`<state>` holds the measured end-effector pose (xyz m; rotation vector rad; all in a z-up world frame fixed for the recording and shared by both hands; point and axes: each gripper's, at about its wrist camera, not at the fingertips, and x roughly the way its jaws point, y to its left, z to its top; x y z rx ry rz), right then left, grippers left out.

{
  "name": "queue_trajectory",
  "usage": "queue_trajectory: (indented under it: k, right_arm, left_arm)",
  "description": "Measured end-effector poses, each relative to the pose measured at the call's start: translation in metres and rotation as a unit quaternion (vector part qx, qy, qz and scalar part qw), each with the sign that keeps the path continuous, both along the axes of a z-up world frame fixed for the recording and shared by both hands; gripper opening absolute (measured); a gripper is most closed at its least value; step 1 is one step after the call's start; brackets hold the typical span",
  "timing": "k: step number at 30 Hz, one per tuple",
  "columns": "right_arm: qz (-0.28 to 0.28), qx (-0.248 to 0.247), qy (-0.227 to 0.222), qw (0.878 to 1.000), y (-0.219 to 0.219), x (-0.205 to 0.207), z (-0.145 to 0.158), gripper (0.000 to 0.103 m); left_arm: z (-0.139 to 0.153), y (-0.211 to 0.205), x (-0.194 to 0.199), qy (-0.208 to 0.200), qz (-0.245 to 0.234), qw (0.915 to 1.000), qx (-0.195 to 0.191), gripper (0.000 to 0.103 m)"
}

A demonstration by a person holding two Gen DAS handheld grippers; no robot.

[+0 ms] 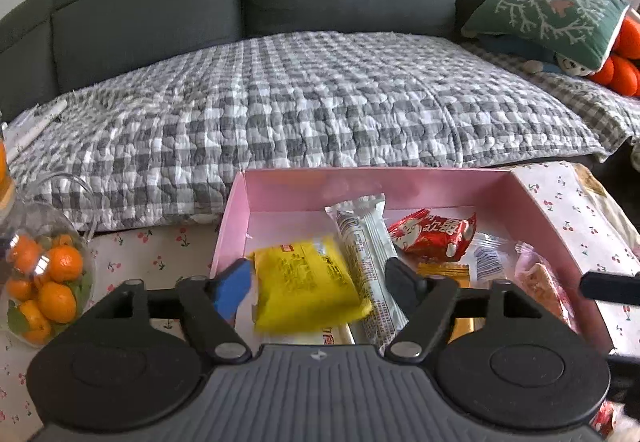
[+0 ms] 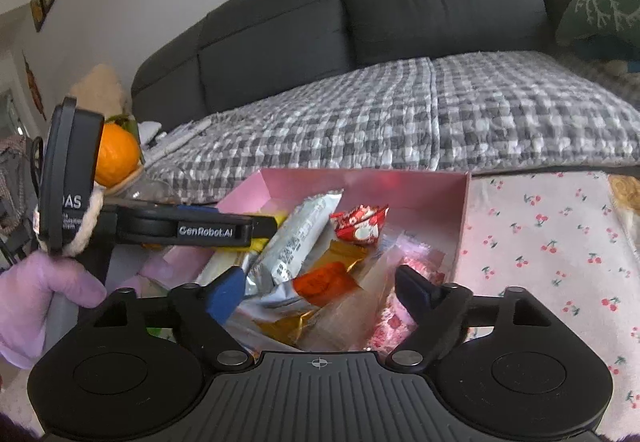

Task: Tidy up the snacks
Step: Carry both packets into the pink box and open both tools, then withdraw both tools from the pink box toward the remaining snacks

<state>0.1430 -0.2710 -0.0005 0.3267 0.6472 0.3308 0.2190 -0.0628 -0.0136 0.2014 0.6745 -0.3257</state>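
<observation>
A pink box [image 1: 440, 182] sits on the cherry-print tablecloth and holds several snack packets. My left gripper [image 1: 320, 278] is open, its fingers on either side of a yellow packet [image 1: 308, 288] that lies in the box; whether they touch it I cannot tell. A silver-white bar [image 1: 366, 254] and a red packet [image 1: 434, 234] lie beside it. My right gripper [image 2: 320, 290] is open and empty, low over the box [image 2: 460, 210], above an orange packet [image 2: 324, 282] and the silver bar [image 2: 300, 238]. The left gripper's body [image 2: 180, 228] shows in the right wrist view, reaching in from the left.
A clear jar of small oranges [image 1: 44, 278] stands left of the box. A grey sofa with a checked quilt [image 1: 320, 102] is behind the table. A green cushion [image 1: 548, 14] and orange plush lie at far right. Cherry-print cloth [image 2: 552, 242] extends right of the box.
</observation>
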Motion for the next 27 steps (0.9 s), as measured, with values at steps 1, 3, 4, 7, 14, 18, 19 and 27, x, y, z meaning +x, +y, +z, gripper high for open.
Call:
queue_trajectory:
  k: [1,3,4,7,14,18,19,27]
  right_arm:
    - [-0.003,0.001,-0.002,1.000,-0.002,-0.002,0.002,0.087]
    - [-0.008,0.003,-0.001,1.000,-0.007,-0.005,0.006,0.088]
    - [-0.008,0.004,-0.003,1.000,-0.009,-0.007,0.008,0.088]
    - [-0.012,0.002,-0.001,1.000,-0.012,-0.012,0.010,0.091]
    - [-0.010,-0.040,0.023,0.999,-0.008,-0.031,0.016,0.092]
    - [-0.003,-0.043,0.026,0.999,-0.005,-0.044,0.019,0.096]
    - [0.001,-0.044,0.025,0.999,-0.004,-0.048,0.020,0.096]
    - [0.007,-0.046,0.010,0.999,0.001,-0.072,0.025,0.099]
  left_arm:
    - [0.001,0.000,-0.001,-0.002,-0.001,1.0000,0.001,0.079]
    - [0.003,0.000,-0.004,-0.004,0.001,1.0000,0.002,0.082]
    - [0.003,0.000,-0.006,-0.005,0.001,1.0000,0.001,0.084]
    - [0.005,0.002,-0.012,-0.004,0.000,1.0000,-0.003,0.088]
    - [0.016,0.008,-0.038,-0.011,-0.007,0.9999,-0.003,0.097]
    - [0.019,0.016,-0.053,-0.007,0.000,1.0000,-0.002,0.098]
    - [0.020,0.019,-0.057,-0.007,0.002,1.0000,-0.001,0.098]
    - [0.024,0.038,-0.090,0.001,0.029,0.9996,0.004,0.102]
